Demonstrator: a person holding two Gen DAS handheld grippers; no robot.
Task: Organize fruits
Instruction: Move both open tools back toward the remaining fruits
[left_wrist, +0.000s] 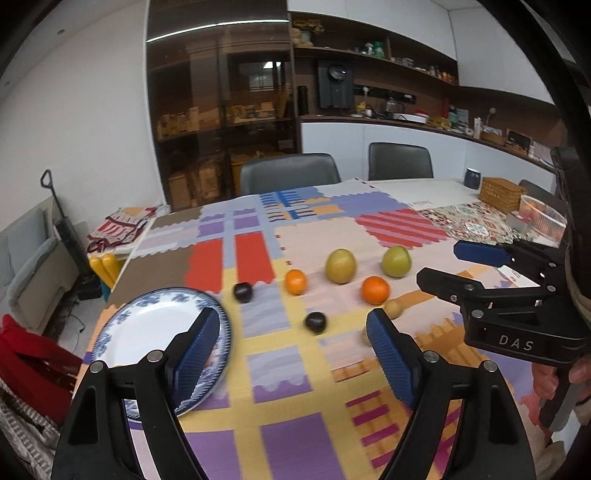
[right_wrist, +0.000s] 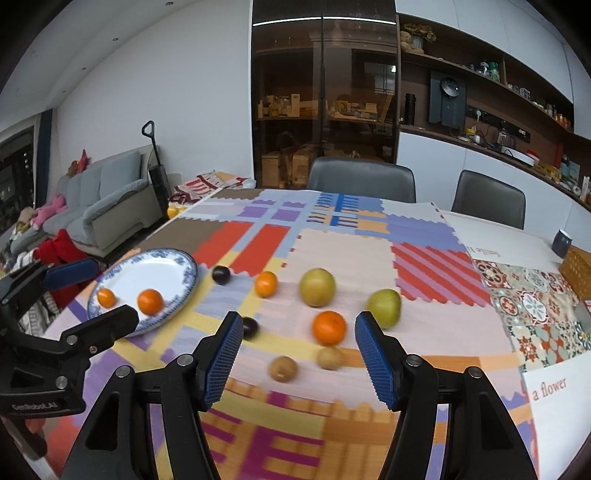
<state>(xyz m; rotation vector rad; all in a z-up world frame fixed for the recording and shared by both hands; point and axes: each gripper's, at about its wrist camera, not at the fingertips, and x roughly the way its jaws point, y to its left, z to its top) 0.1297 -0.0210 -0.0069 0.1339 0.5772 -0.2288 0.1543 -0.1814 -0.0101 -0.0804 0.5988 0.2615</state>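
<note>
Your left gripper (left_wrist: 291, 354) hangs spread wide above the patchwork tablecloth (right_wrist: 343, 254), nothing between its blue pads, its left pad (left_wrist: 195, 354) over the near rim of the blue-and-white plate (right_wrist: 184, 266). Your right gripper (right_wrist: 299, 358) is likewise spread and empty, low over the middle of the table.

Left to right in the right wrist view: the plate sits at the table's left edge and carries two small oranges (right_wrist: 149, 301). Just past its rim lies a dark plum (right_wrist: 221, 275); a second plum (right_wrist: 250, 328) lies nearer you, partly behind the right gripper's left pad. Next comes a loose small orange (right_wrist: 266, 283), then a yellow-green pear (right_wrist: 317, 287), a larger orange (right_wrist: 328, 328) in front of it, and a second pear (right_wrist: 384, 307) beside the right pad. Two brown kiwis (right_wrist: 282, 368) lie nearest you, between the pads. All loose fruit rests apart on the cloth. Motion blur softens the detail.
</note>
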